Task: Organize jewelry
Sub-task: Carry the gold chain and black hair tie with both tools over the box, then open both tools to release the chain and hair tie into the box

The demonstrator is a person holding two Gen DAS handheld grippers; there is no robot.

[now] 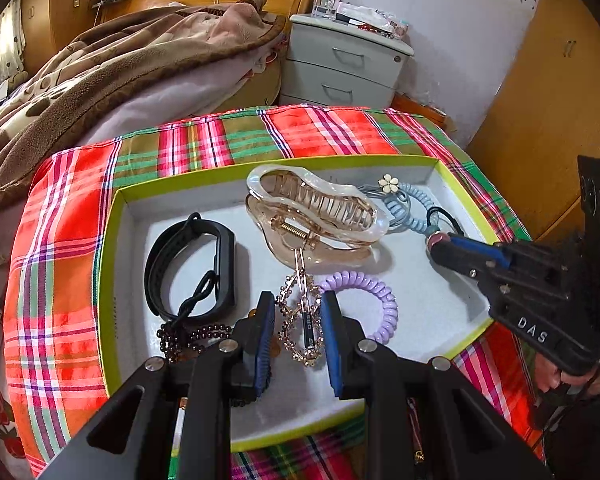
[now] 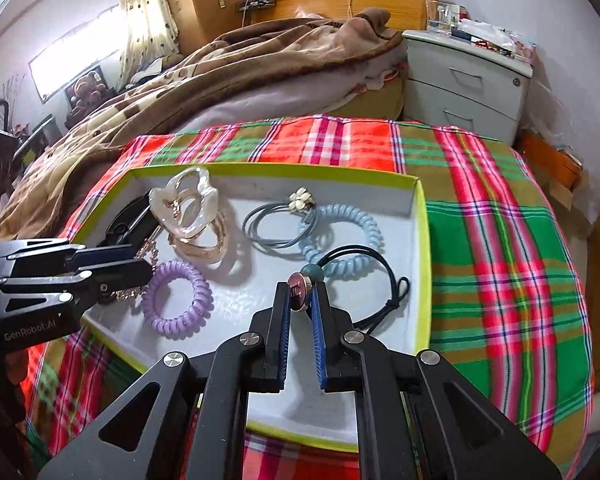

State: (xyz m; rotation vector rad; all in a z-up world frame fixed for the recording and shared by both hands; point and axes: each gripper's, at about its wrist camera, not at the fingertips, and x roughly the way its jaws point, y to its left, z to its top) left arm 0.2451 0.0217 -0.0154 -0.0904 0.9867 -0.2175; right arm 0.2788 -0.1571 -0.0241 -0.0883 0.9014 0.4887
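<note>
Left wrist view, left to right: black silicone wristband [image 1: 188, 268] lower left in the shallow lime-rimmed white tray [image 1: 112, 240]. Centre: left gripper [image 1: 298, 344], jaws narrow, straddling a gold beaded hair clip [image 1: 302, 320]; contact unclear. Lavender spiral hair tie [image 1: 374, 304] just right. Far right: right gripper [image 2: 300, 300] pinches a round pink-faced charm [image 2: 298, 284] on a black elastic cord [image 2: 364, 268].
</note>
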